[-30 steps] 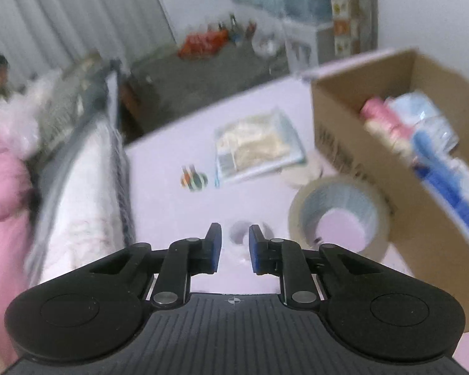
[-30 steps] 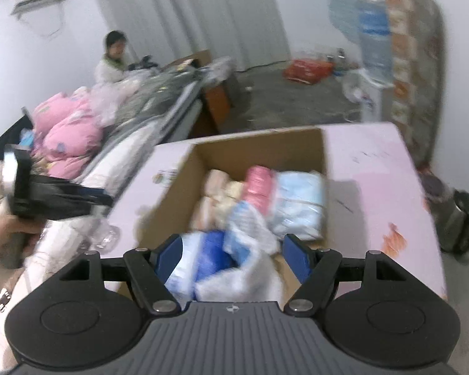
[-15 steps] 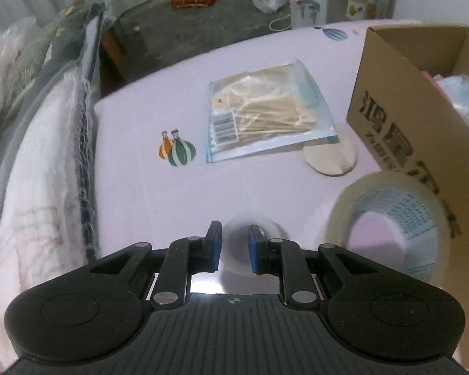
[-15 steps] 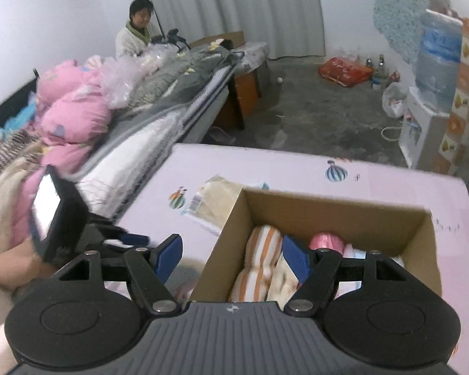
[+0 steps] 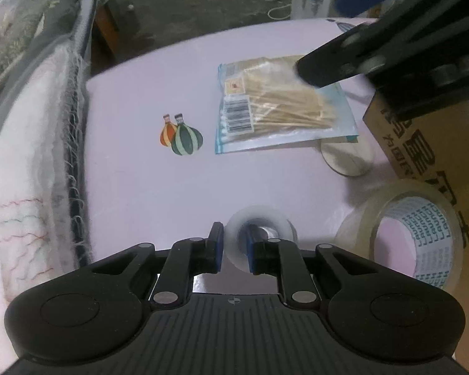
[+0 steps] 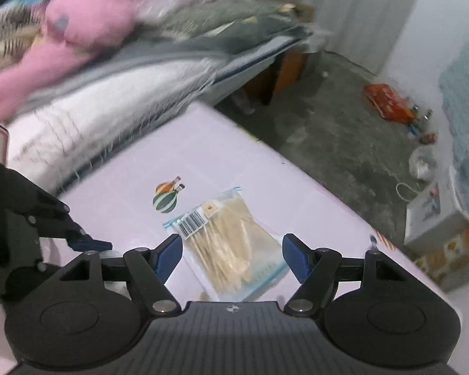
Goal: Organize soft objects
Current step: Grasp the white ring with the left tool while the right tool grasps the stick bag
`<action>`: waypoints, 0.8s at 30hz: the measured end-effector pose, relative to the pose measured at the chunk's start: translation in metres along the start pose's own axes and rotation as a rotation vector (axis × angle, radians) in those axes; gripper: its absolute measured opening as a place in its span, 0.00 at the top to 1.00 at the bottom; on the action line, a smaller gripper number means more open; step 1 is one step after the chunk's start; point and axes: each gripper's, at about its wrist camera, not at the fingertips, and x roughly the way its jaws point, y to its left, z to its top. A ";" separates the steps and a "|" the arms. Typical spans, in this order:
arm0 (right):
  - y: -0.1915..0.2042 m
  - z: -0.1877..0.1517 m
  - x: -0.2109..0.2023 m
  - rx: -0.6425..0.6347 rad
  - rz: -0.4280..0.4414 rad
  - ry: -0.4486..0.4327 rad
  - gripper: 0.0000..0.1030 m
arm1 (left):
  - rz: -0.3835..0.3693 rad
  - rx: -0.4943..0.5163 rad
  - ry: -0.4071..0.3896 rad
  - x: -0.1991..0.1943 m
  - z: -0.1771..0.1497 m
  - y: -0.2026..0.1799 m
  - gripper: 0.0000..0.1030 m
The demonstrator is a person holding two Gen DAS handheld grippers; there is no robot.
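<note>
left gripper [image 5: 234,251] low over the pink table [image 5: 140,109], jaws narrow and straddling the near wall of a small clear tape roll [image 5: 259,240]: one pad outside the ring, the other inside its core. jaws have just been closing a little; whether the pads actually press on the wall, cannot tell. roll lies flat on the table. large tape roll [image 5: 419,234] just to its right, lying beside the cardboard box [image 5: 422,143] at the right edge; contents of the box hidden in these views. right gripper [image 6: 233,254] hangs above the plastic bag of cotton swabs [image 6: 231,247], jaws wide apart, nothing between the pads; the bag shows in the gap but lies flat on the table below. from the left wrist view the right gripper's arm crosses over the bag's far corner. bag overlaps a round wooden disc [image 5: 347,159]. balloon print [image 5: 181,136] on the table left of the bag. stacked quilts [image 6: 93,93] along the table's left side, pink bundle [image 6: 87,25] on top, blurred.
</note>
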 end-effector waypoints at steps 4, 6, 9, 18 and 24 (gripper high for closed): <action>0.013 0.010 0.023 -0.095 -0.064 0.066 0.52 | -0.021 -0.037 -0.016 -0.004 -0.002 0.009 0.88; 0.018 0.012 0.030 -0.146 -0.090 0.069 0.52 | -0.010 -0.043 -0.050 -0.011 -0.004 0.019 0.88; 0.025 0.010 0.040 -0.225 0.003 0.091 0.52 | -0.073 -0.133 -0.087 -0.027 -0.006 0.046 0.88; 0.041 0.012 0.096 -0.359 -0.068 0.250 0.21 | -0.119 -0.208 -0.165 -0.045 -0.011 0.073 0.88; 0.050 0.009 0.102 -0.341 -0.110 0.249 0.72 | -0.168 -0.222 -0.174 -0.039 -0.011 0.074 0.88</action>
